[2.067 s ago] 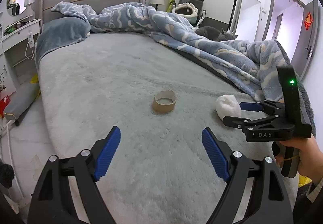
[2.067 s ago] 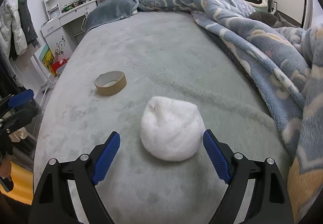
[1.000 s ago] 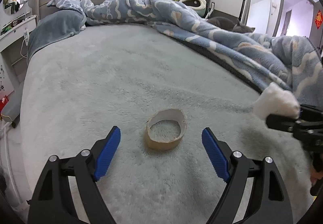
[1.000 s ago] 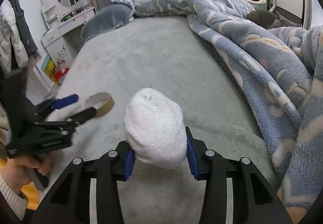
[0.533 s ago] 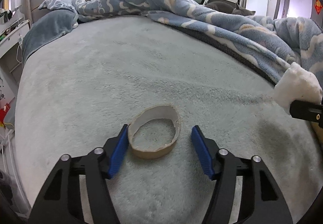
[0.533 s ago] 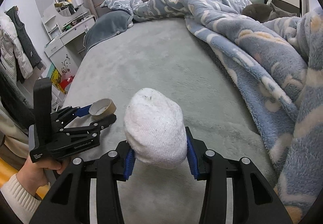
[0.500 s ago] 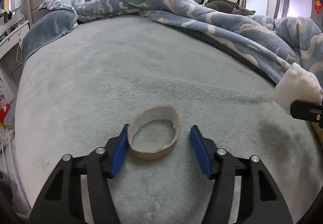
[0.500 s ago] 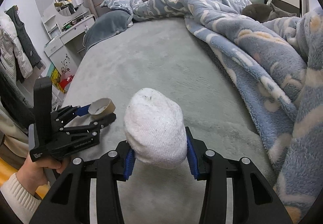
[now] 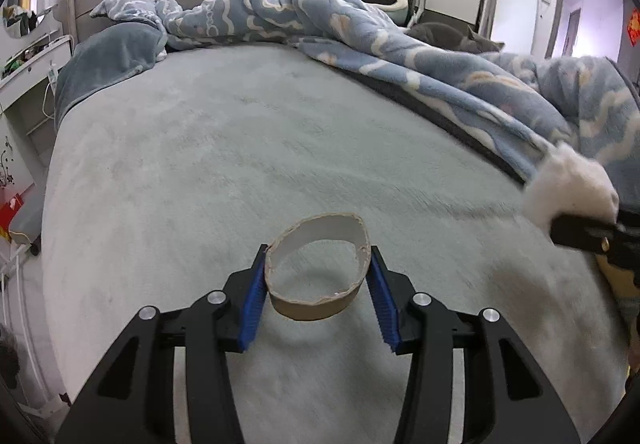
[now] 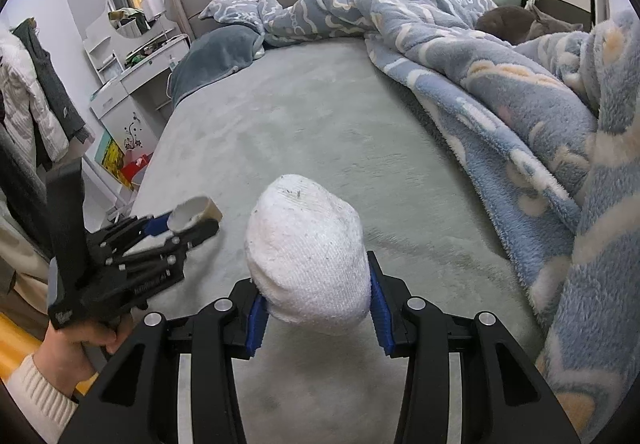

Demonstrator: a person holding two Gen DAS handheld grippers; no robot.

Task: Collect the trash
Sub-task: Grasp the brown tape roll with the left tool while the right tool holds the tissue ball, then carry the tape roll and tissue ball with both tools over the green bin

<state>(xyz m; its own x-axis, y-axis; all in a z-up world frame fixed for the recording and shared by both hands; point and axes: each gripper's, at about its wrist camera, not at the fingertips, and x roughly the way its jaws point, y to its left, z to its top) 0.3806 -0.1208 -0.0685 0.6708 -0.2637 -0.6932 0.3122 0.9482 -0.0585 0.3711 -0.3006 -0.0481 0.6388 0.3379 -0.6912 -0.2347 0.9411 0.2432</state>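
Cardboard ring (image 9: 318,276) squeezed oval; knitted sock (image 10: 308,252) bulges.

Right wrist view: your right gripper (image 10: 316,300) clamps the white sock ball (image 10: 308,248) btwn both blue pads, ball raised above the grey bed cover (image 10: 320,124). At lower left, your left hand (image 10: 80,344) w/ cream cuff grips the left gripper (image 10: 188,222); its jaws are closed on the cardboard tape core (image 10: 196,210). Blue patterned blanket (image 10: 520,104) is bunched along the right side; a grey cat (image 10: 516,22) lies behind it. Dresser w/ round mirror (image 10: 134,4) stands at upper left.
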